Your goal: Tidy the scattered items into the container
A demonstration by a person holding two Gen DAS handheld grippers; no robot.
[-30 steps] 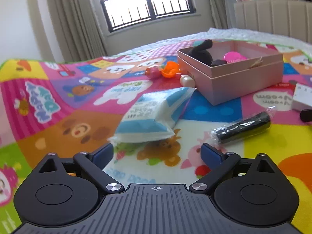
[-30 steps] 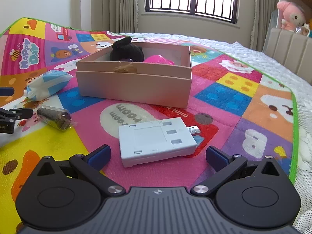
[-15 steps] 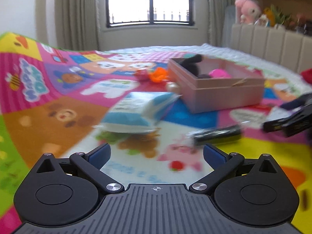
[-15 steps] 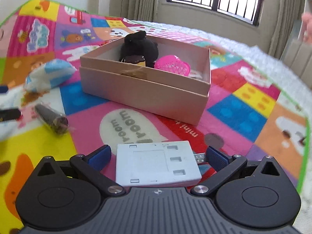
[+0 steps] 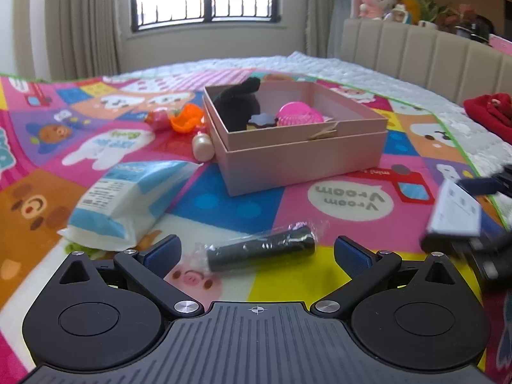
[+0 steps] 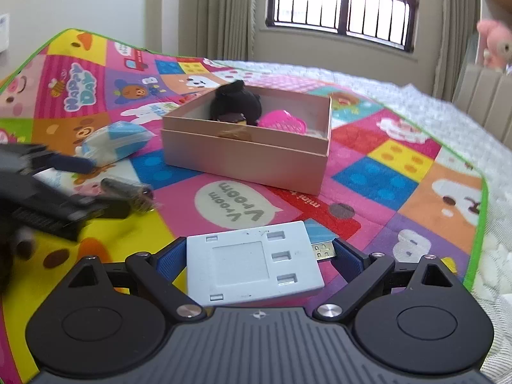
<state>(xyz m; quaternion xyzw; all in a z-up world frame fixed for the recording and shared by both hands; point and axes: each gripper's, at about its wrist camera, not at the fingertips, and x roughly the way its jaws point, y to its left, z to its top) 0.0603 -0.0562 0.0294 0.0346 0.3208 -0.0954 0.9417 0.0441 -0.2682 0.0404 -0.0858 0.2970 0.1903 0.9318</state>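
1. On a bright play mat spread over a bed, a blue-and-white tissue pack lies at far left of the left wrist view, well apart from the pink box.
2. Beyond the pack, an orange toy and a pearly egg-shaped piece sit by the box's left wall; whether the egg touches it cannot be told.
3. The left claw stands wide with nothing gripped; a black roll in clear wrap lies on the mat between its blue pads.
4. The box sits centre frame, its lid tucked under it, holding a black plush toy and a pink shell-shaped item.
5. At right, the right claw has just been closing around a white USB hub. Its pads stand at the hub's left edge and its metal plug, but whether they press cannot be told.
6. In the left wrist view the hub appears blurred at the right edge.
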